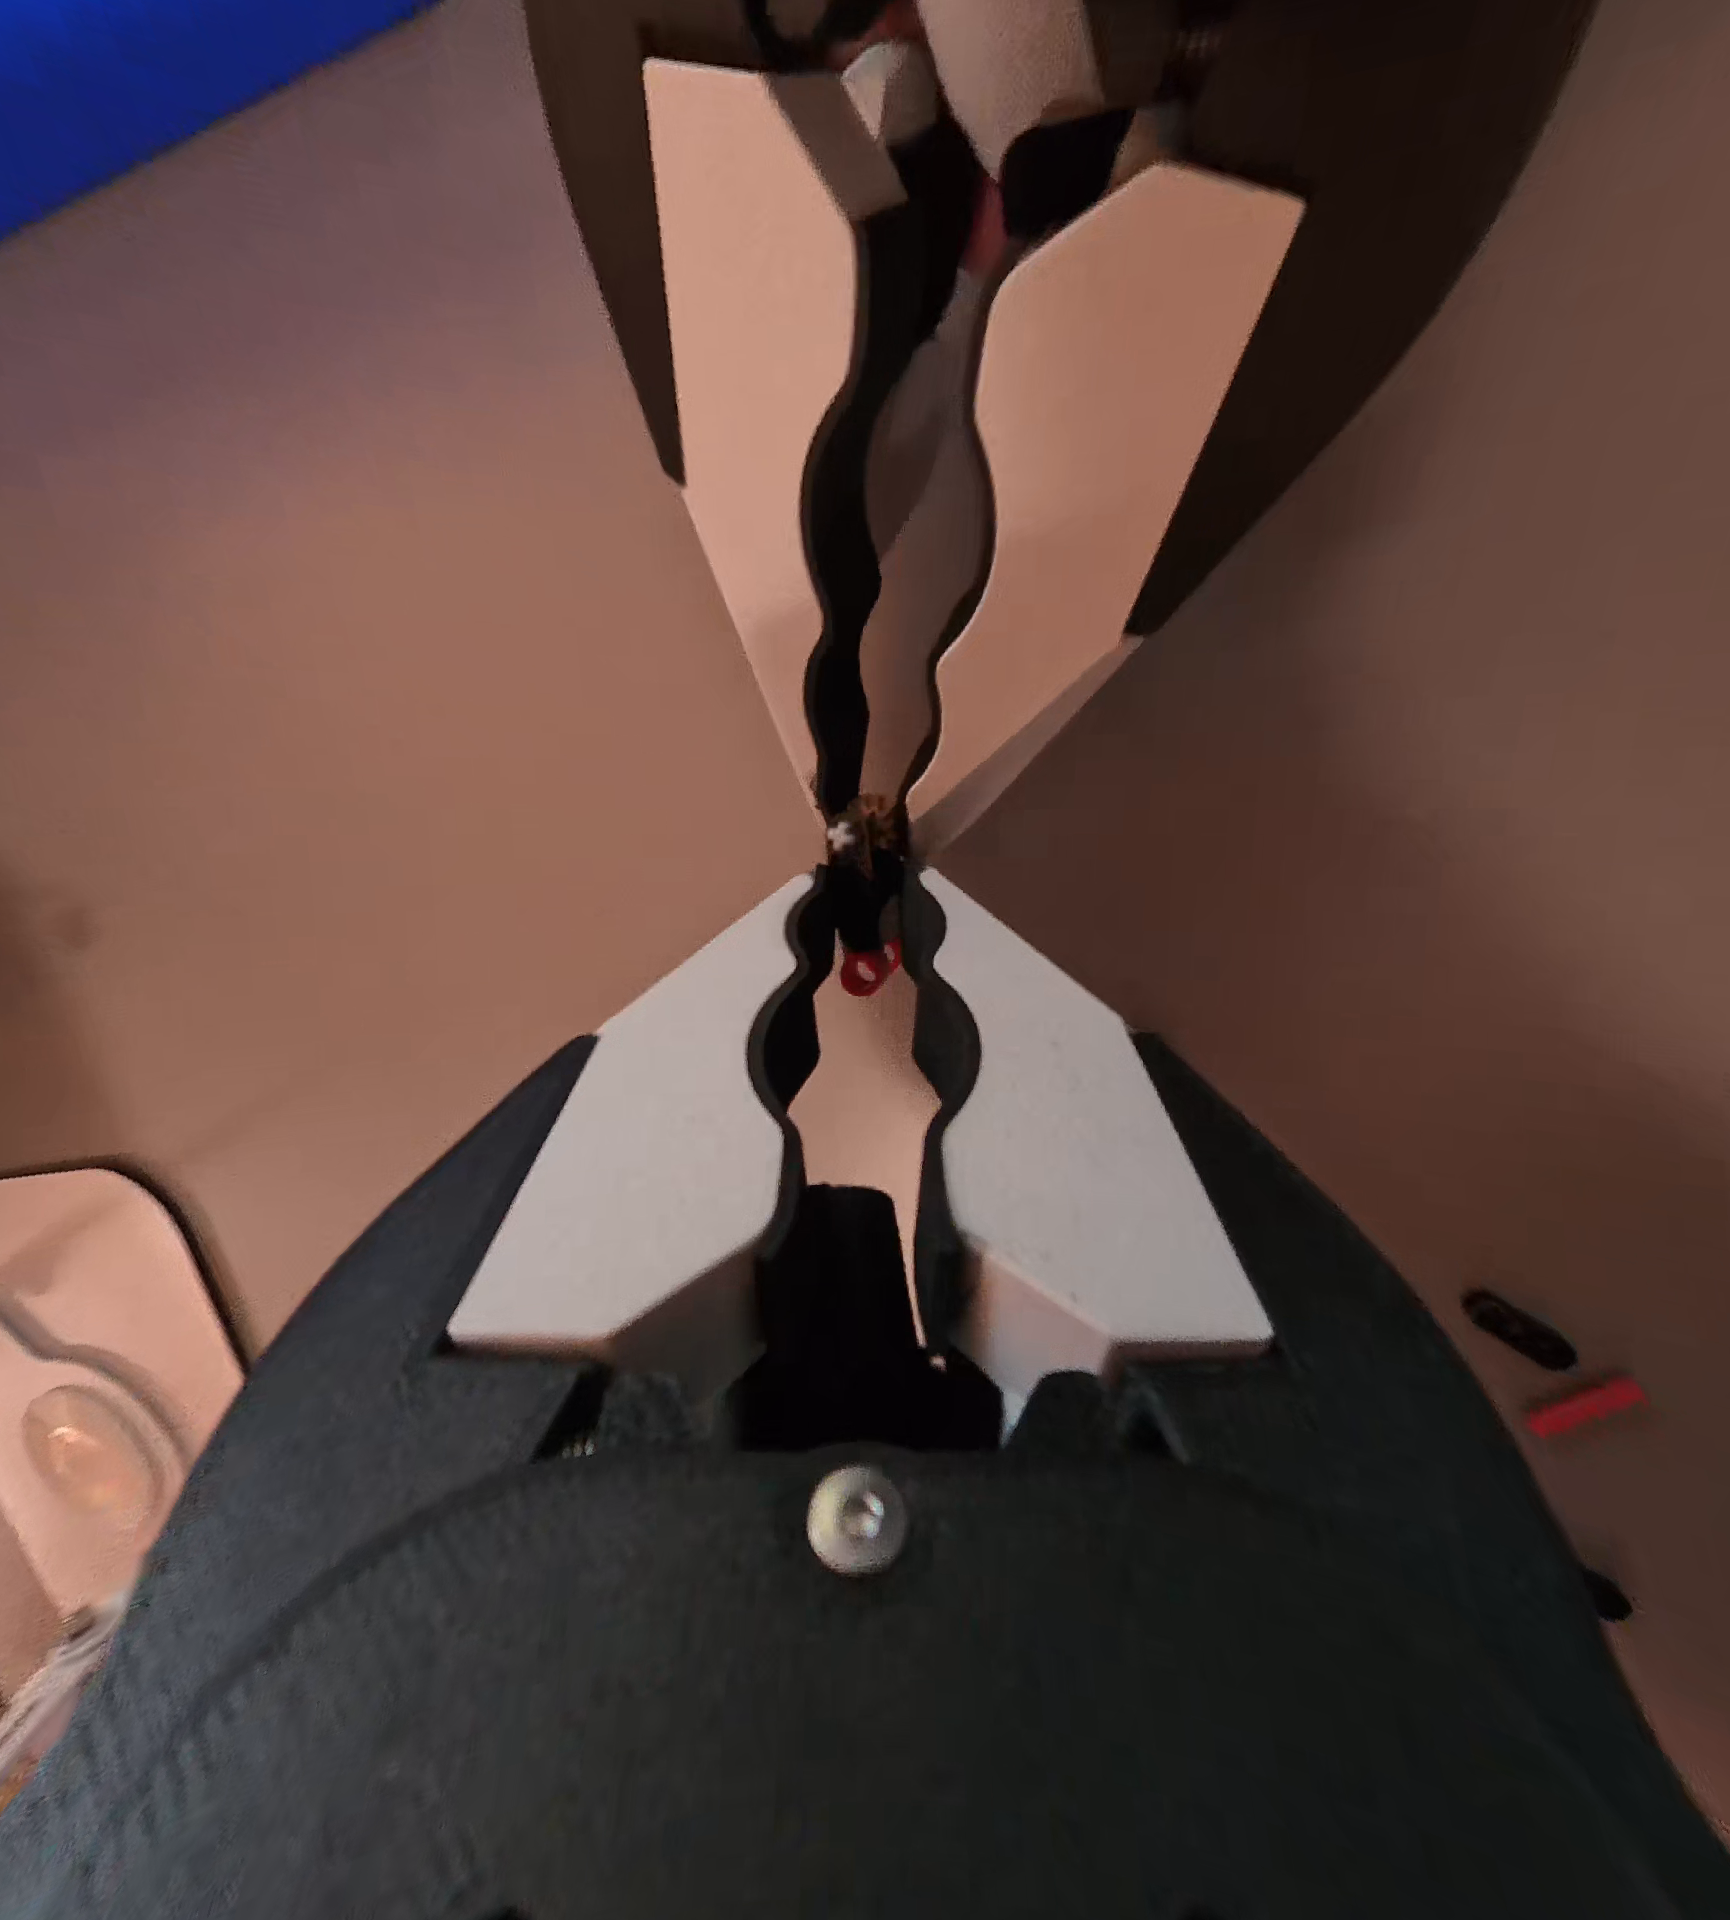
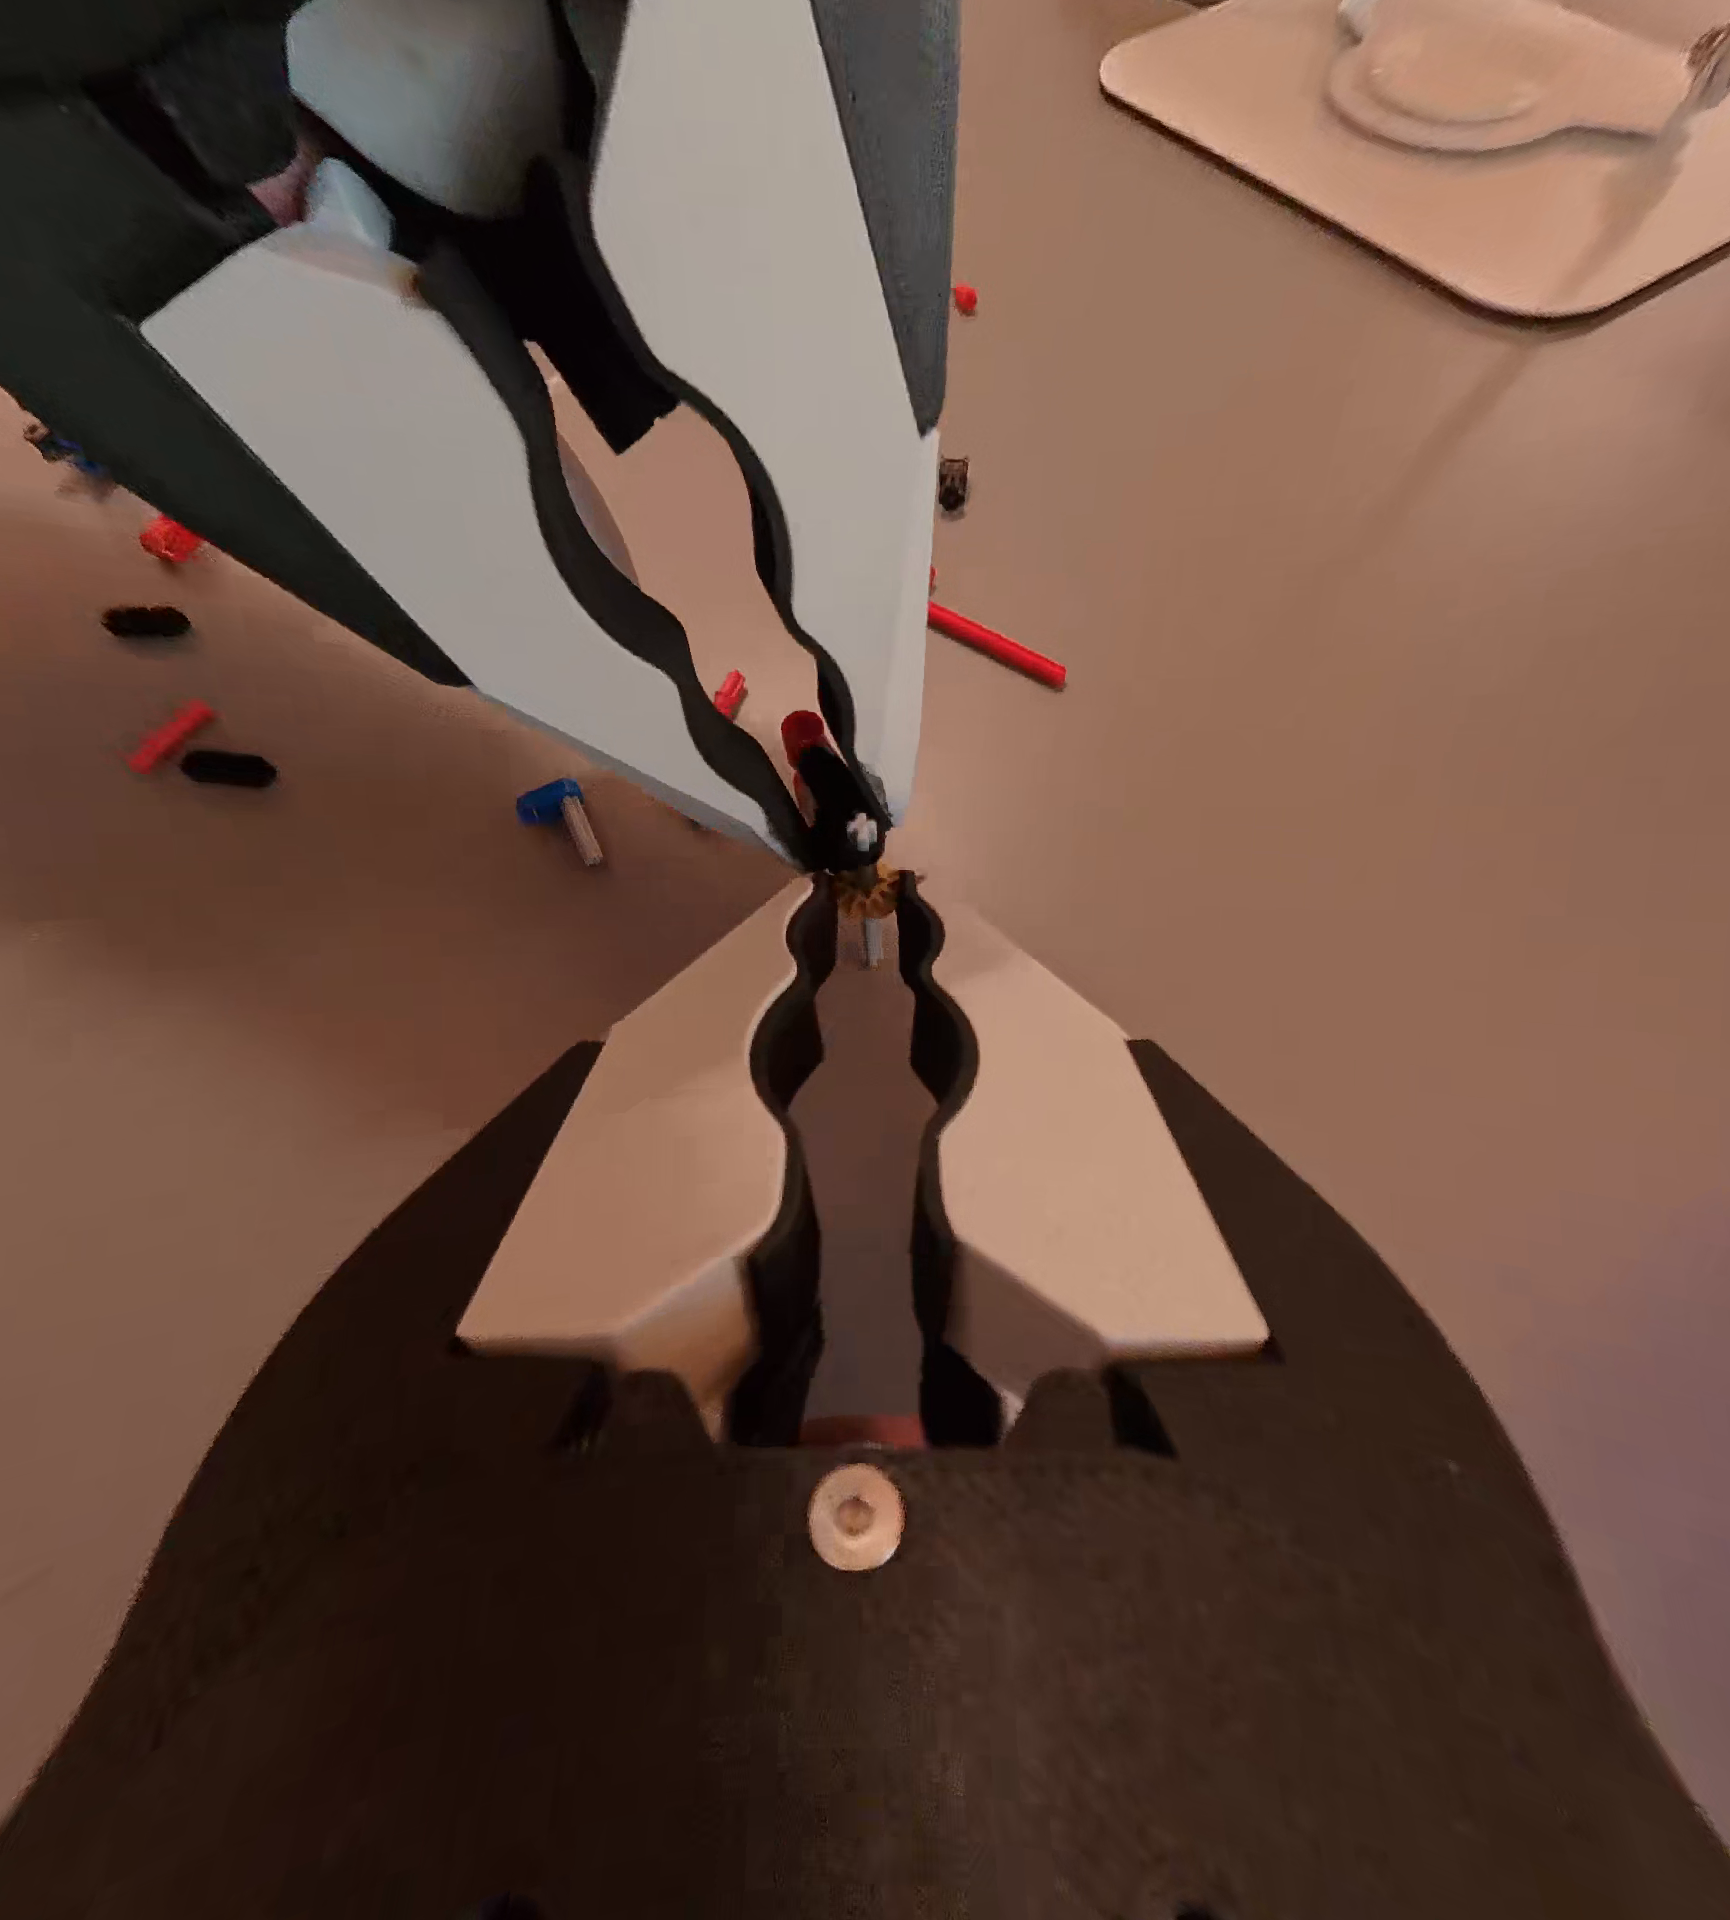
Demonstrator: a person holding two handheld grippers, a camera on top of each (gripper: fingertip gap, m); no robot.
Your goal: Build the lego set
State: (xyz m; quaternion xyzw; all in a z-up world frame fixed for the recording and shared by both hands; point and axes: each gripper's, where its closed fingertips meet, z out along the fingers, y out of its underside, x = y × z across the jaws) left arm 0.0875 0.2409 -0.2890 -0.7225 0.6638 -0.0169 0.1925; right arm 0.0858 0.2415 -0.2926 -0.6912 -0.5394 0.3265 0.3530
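Note:
My left gripper [image 1: 856, 896] is shut on a small black lego piece [image 1: 853, 916] that has a red part [image 1: 869, 972] on its near end. My right gripper [image 2: 866, 891] is shut on a small tan gear [image 2: 861, 894] with a pale axle [image 2: 872, 940] through it. The two grippers meet tip to tip above the tan table. The gear touches the black piece's end, where a white cross-shaped axle tip [image 2: 861, 828] shows. The right gripper [image 1: 866, 816] enters the left wrist view from above. The left gripper [image 2: 830, 831] enters the right wrist view from the upper left.
Loose pieces lie on the table [image 2: 1360, 935]: a long red axle [image 2: 996, 644], two black beams [image 2: 146, 621] [image 2: 227, 769], short red pieces [image 2: 170, 736] [image 2: 170, 540] and a blue connector [image 2: 549, 805]. A pale mat [image 2: 1526, 239] with a glass object is at the back right. Less than 4 cm separates the two grippers' tips. From either gripper's tips it is about 8 centimetres to the blue connector [image 2: 549, 805].

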